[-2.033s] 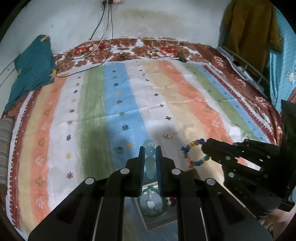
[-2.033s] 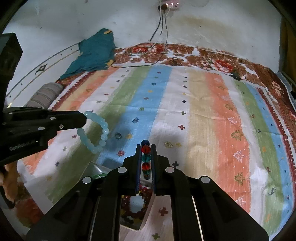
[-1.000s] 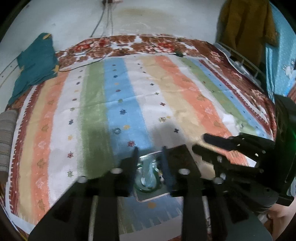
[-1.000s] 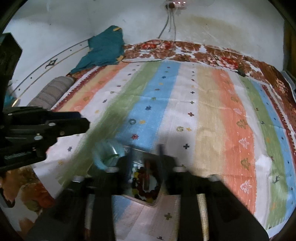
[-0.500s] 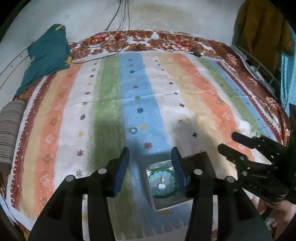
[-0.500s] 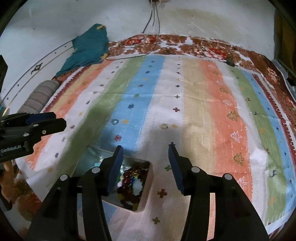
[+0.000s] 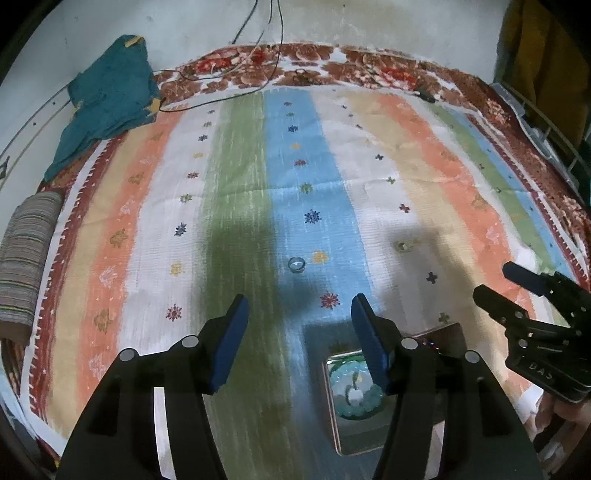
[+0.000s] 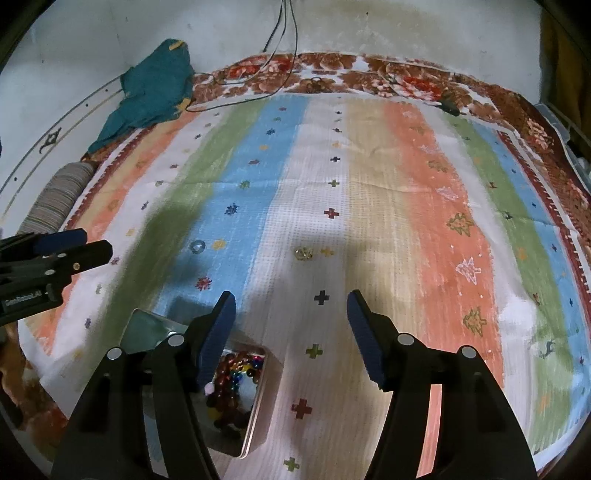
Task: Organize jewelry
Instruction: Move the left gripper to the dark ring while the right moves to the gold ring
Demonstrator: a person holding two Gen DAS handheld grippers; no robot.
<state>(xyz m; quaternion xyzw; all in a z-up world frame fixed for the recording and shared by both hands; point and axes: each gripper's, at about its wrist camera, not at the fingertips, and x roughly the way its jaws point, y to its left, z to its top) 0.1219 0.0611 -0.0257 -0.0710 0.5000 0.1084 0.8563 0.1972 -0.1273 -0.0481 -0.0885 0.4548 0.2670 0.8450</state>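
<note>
A striped bedsheet (image 7: 258, 192) in green, blue, cream and orange covers a floral blanket (image 8: 369, 70) against a stained white wall (image 7: 388, 26), with a crumpled teal cloth (image 7: 110, 96), hanging cables (image 8: 288, 22) and a striped bolster (image 7: 26, 258).

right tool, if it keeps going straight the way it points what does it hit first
Probably bare striped bedspread. The right tool, jaws opening and empty, aims short of the small gold trinket; depth is unclear.

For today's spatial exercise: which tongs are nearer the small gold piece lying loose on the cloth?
Right. The right tongs point almost straight at the gold piece, just short of it. The left tongs sit off to its left, nearer the ring.
</note>
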